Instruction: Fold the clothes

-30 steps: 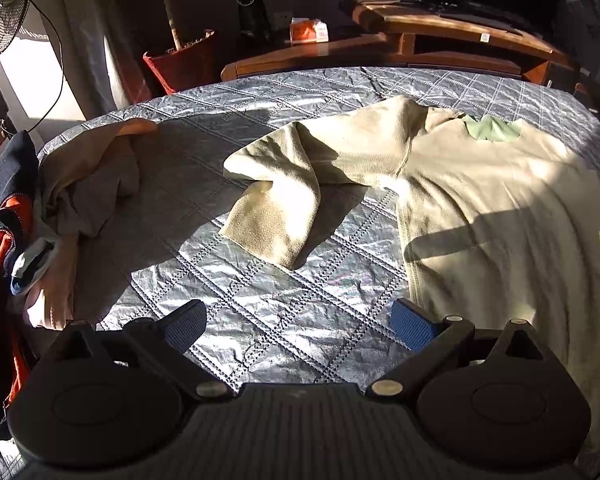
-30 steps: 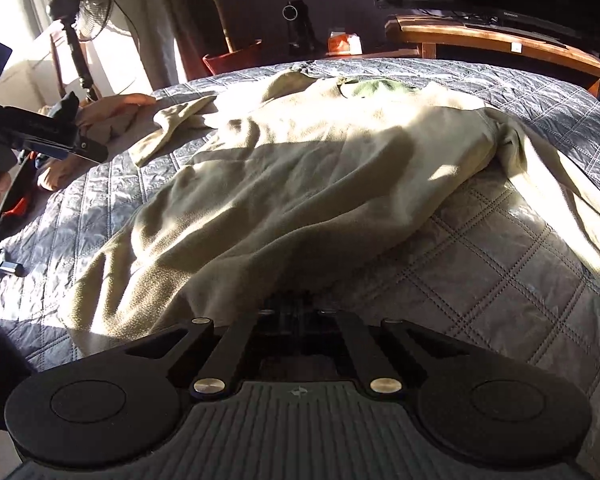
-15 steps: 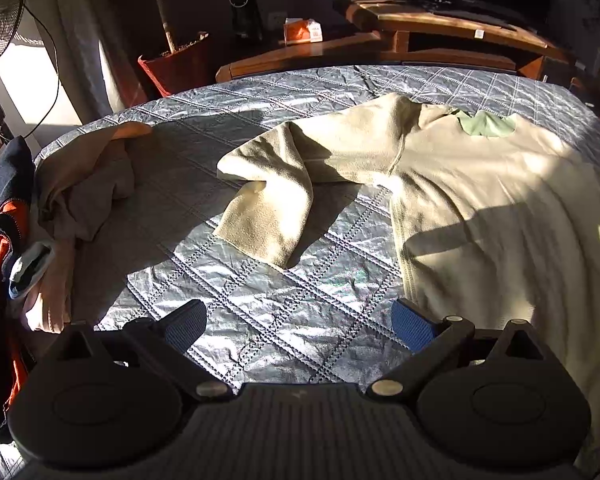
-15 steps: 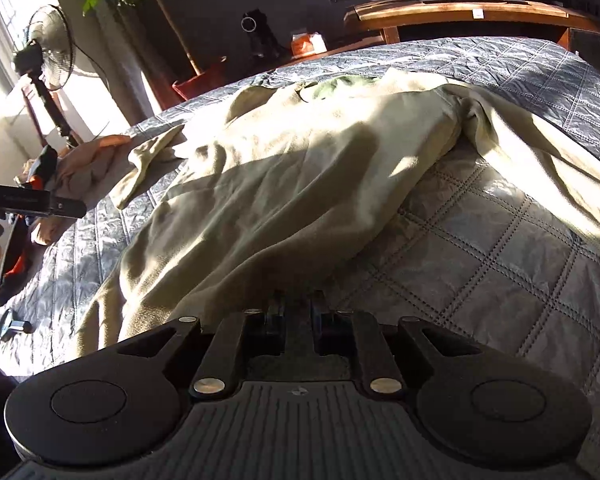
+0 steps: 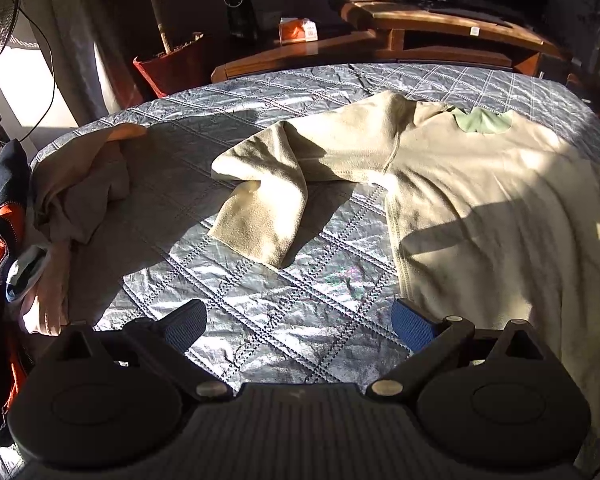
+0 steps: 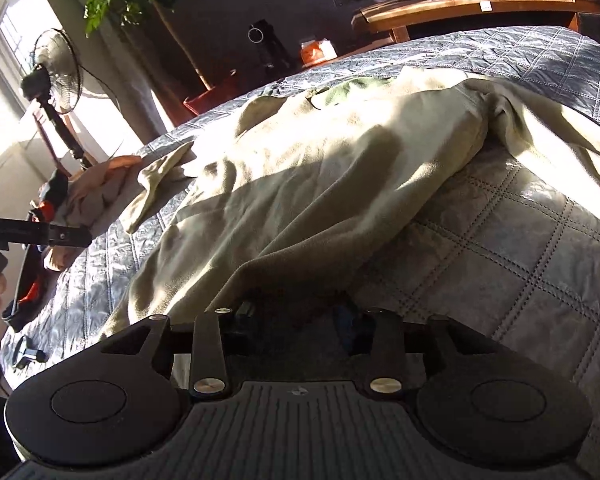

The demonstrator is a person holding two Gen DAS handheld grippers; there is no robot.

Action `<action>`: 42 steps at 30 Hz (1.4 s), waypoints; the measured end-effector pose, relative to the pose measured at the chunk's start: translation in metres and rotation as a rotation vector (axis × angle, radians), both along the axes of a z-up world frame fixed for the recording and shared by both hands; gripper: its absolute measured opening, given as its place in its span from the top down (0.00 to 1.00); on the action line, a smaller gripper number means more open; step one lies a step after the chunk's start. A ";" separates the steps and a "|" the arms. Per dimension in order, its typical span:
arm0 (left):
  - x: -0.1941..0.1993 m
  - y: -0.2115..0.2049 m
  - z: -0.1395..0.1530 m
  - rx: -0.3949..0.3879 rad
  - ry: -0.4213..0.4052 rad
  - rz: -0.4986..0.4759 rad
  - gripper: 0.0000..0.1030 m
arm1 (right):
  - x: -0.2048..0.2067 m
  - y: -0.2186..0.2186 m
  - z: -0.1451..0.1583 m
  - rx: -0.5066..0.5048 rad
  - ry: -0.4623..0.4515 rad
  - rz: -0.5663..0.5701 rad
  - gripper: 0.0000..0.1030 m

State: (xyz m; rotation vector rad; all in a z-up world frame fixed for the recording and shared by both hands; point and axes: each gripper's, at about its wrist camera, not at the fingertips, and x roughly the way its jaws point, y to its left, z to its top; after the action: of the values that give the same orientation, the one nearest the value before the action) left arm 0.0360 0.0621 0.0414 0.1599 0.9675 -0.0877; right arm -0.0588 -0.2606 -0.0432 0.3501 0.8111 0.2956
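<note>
A cream fleece sweater (image 5: 480, 200) with a green neck lining lies spread on the grey quilted bed (image 5: 260, 300). Its left sleeve (image 5: 268, 196) is bent back over the quilt. My left gripper (image 5: 300, 322) hangs open over bare quilt, its right blue pad (image 5: 414, 324) at the sweater's side edge, nothing between the pads. In the right wrist view the sweater (image 6: 320, 184) bunches up toward my right gripper (image 6: 296, 316), whose jaws are opening. The hem lies in deep shadow at and between its fingertips, and the pads do not press it. The left gripper (image 6: 40, 234) shows at far left.
A heap of tan and grey clothes (image 5: 76, 184) and a dark jacket with orange lining (image 5: 0, 220) sit at the bed's left edge. A small black object (image 6: 28, 354) lies on the quilt. A fan (image 6: 58, 68), a potted plant (image 5: 168, 64) and a wooden bench (image 5: 440, 28) stand beyond the bed.
My right gripper's jaws went from shut to parted, and it rolled and came in lower at the sweater's hem. The left gripper stayed put and open.
</note>
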 end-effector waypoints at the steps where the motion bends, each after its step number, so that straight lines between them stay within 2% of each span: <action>1: 0.000 0.000 0.000 0.001 0.001 -0.001 0.05 | 0.001 0.004 -0.001 -0.005 0.005 0.016 0.99; 9: 0.000 -0.001 -0.002 -0.001 0.006 -0.004 0.05 | -0.017 -0.002 0.020 -0.070 -0.049 -0.015 1.00; 13: -0.001 -0.008 -0.004 0.011 0.007 -0.032 0.05 | -0.040 -0.017 0.038 -0.132 -0.086 -0.078 1.00; 20: -0.006 -0.016 -0.005 0.022 0.009 -0.066 0.05 | -0.074 -0.035 0.061 -0.313 -0.102 -0.161 1.00; 23: -0.007 -0.019 -0.005 0.025 0.009 -0.075 0.05 | -0.076 -0.052 0.057 -0.314 -0.024 -0.231 1.00; 25: -0.008 -0.020 -0.005 0.026 0.009 -0.079 0.05 | -0.080 -0.055 0.053 -0.272 -0.027 -0.214 0.98; 26: -0.008 -0.021 -0.005 0.026 0.009 -0.080 0.05 | -0.082 -0.056 0.051 -0.246 -0.026 -0.204 0.94; 28: -0.008 -0.022 -0.006 0.028 0.010 -0.083 0.05 | -0.079 -0.054 0.040 -0.144 0.034 -0.159 0.74; 29: -0.007 -0.023 -0.006 0.030 0.011 -0.085 0.05 | -0.077 -0.051 0.034 -0.122 0.051 -0.148 0.69; 33: -0.007 -0.025 -0.008 0.036 0.014 -0.091 0.05 | -0.077 -0.041 0.013 -0.068 0.078 -0.142 0.68; 37: -0.007 -0.027 -0.010 0.039 0.017 -0.094 0.05 | -0.075 -0.020 0.011 -0.145 0.068 -0.052 0.68; 38: -0.007 -0.028 -0.010 0.039 0.017 -0.096 0.05 | -0.075 -0.017 0.012 -0.159 0.065 -0.037 0.69; 39: -0.007 -0.029 -0.010 0.038 0.017 -0.098 0.05 | -0.075 -0.013 0.013 -0.173 0.061 -0.022 0.89; 40: -0.007 -0.029 -0.010 0.039 0.016 -0.100 0.05 | -0.075 -0.011 0.014 -0.188 0.057 -0.009 1.00; 42: -0.007 -0.031 -0.010 0.041 0.017 -0.105 0.05 | -0.077 -0.011 0.020 -0.221 0.042 -0.014 1.00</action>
State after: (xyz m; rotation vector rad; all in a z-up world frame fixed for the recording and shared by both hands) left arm 0.0289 0.0307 0.0313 0.2484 0.9785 -0.1663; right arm -0.1356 -0.2719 -0.0235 0.1549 0.8735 0.1840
